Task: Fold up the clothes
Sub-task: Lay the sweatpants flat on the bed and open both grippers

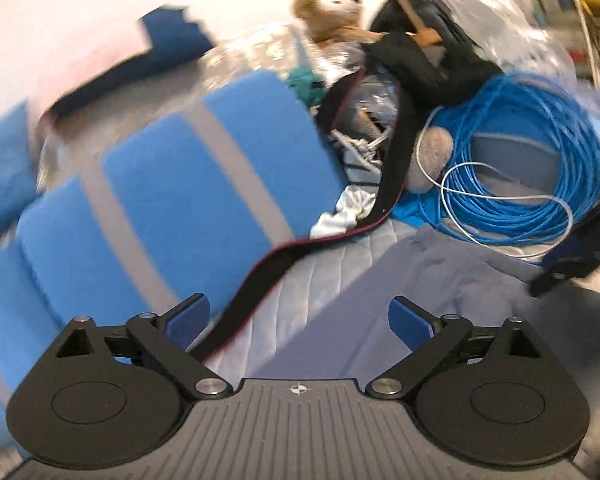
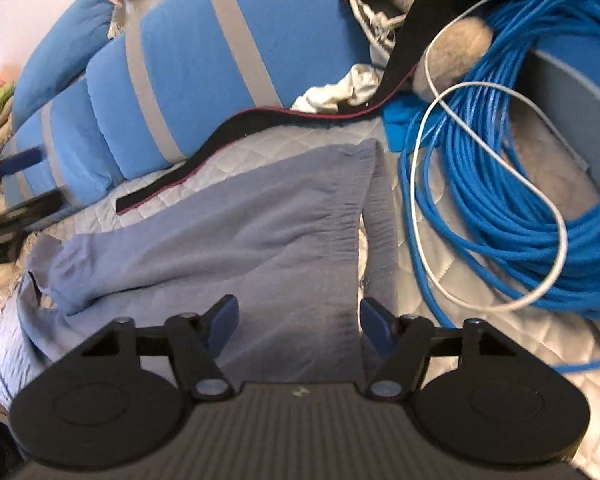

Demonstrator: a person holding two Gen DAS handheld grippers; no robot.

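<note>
At the bottom of my right view the right tongs stand wide apart over the grey-blue garment, which lies spread mid-frame on the quilted bed. My left tongs gape wide too, holding nothing. Farther up, a black strap edges the blue cushion, with coiled blue cable at right.

Black linkage arms, silver screws, blue jaws, ribbed grey base.
</note>
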